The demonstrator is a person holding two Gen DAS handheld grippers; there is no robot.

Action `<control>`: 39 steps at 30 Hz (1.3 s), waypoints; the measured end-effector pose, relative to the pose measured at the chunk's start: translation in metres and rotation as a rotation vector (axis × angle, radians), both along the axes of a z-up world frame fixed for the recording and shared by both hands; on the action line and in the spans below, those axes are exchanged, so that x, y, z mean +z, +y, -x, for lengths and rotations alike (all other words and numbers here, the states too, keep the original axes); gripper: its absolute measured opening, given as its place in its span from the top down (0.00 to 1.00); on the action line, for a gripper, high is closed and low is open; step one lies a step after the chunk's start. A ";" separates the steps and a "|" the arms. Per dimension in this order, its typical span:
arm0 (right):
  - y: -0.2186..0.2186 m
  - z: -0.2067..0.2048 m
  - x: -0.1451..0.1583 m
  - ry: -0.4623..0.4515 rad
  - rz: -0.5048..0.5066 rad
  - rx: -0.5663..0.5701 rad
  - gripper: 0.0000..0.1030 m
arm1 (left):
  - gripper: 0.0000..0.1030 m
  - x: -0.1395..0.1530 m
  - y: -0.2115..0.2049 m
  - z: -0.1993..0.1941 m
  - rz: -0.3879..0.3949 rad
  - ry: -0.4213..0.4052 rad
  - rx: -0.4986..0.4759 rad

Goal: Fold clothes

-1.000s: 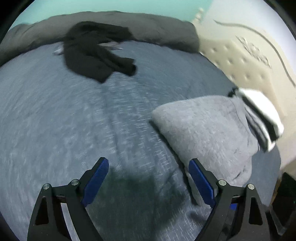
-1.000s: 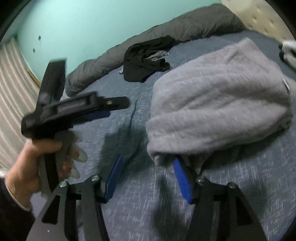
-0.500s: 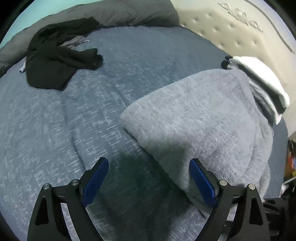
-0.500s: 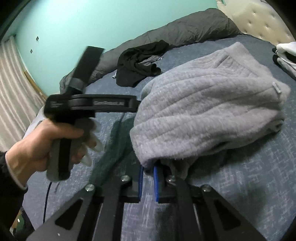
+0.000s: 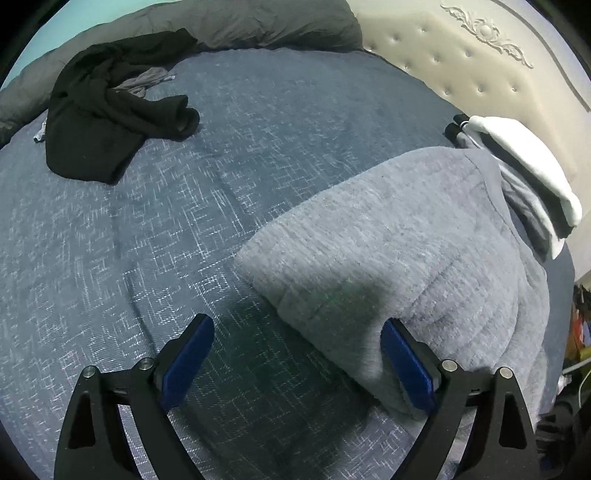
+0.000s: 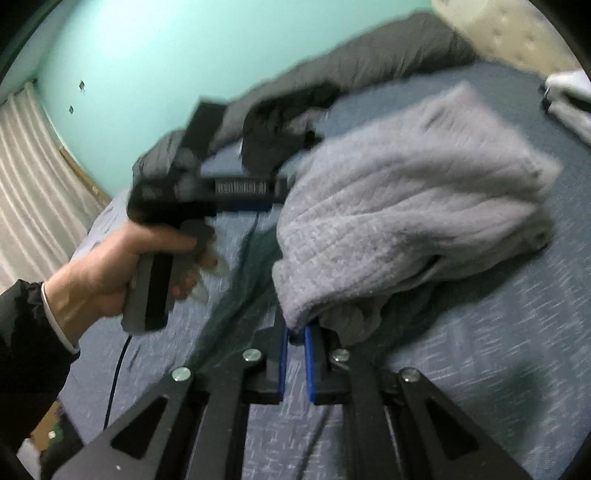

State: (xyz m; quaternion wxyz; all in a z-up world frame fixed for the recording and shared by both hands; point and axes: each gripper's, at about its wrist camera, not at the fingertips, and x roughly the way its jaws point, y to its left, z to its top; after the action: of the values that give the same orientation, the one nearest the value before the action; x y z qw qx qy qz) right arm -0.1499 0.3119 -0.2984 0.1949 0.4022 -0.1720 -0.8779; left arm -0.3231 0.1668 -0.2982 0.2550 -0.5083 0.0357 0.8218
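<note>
A folded grey fleece garment (image 5: 399, 251) lies on the blue bedspread (image 5: 147, 240). My left gripper (image 5: 295, 362) is open, its blue pads straddling the garment's near corner, the right pad touching the fabric. In the right wrist view the same grey garment (image 6: 406, 206) bulges up, and my right gripper (image 6: 295, 343) is shut on its lower edge. A person's hand (image 6: 110, 273) holds the left gripper's body (image 6: 207, 192) just left of the garment, blurred by motion.
A crumpled black garment (image 5: 107, 114) lies at the far left of the bed, by a dark grey rolled duvet (image 5: 258, 26). A stack of folded white and grey clothes (image 5: 524, 173) sits near the cream tufted headboard (image 5: 480, 62). Teal wall and curtains lie beyond.
My right gripper closed on the grey garment's edge and has lifted it slightly. My left gripper moved closer to the garment's corner, staying open.
</note>
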 end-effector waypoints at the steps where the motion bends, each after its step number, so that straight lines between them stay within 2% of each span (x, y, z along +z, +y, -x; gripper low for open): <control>1: -0.003 -0.002 -0.001 -0.002 -0.019 0.005 0.89 | 0.08 0.000 -0.001 0.000 0.000 0.001 0.004; 4: -0.018 -0.006 -0.003 0.006 -0.102 0.020 0.82 | 0.08 -0.002 -0.011 0.005 -0.025 -0.011 0.035; 5: -0.022 -0.007 -0.003 0.009 -0.122 0.029 0.67 | 0.08 -0.002 -0.015 0.006 -0.040 -0.016 0.044; 6: -0.025 -0.007 -0.004 0.008 -0.135 0.030 0.60 | 0.08 -0.002 -0.018 0.006 -0.053 -0.018 0.047; 11: -0.035 0.011 -0.013 -0.026 -0.210 0.003 0.59 | 0.08 0.001 -0.026 0.005 -0.067 -0.015 0.055; 16: -0.054 0.024 -0.021 -0.024 -0.334 0.029 0.59 | 0.08 0.000 -0.025 0.009 -0.057 -0.017 0.047; 17: -0.058 0.026 -0.023 -0.025 -0.357 0.038 0.63 | 0.08 -0.001 -0.025 0.010 -0.054 -0.019 0.045; 18: -0.058 0.029 -0.025 -0.032 -0.359 0.046 0.76 | 0.08 -0.002 -0.024 0.012 -0.050 -0.021 0.043; 21: -0.055 0.030 -0.024 -0.034 -0.351 0.069 0.86 | 0.08 -0.004 -0.021 0.015 -0.032 -0.025 0.043; 29: -0.014 0.010 0.006 0.021 -0.290 0.077 0.92 | 0.08 -0.005 -0.006 0.020 0.006 -0.027 0.038; 39: 0.007 -0.023 0.012 0.022 -0.243 0.055 0.93 | 0.08 -0.004 0.013 0.023 0.051 -0.025 0.032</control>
State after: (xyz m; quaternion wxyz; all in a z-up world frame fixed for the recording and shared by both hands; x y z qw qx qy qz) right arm -0.1268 0.3186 -0.2865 0.1704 0.4178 -0.0512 -0.8910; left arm -0.3462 0.1800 -0.3018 0.2292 -0.5252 0.0455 0.8183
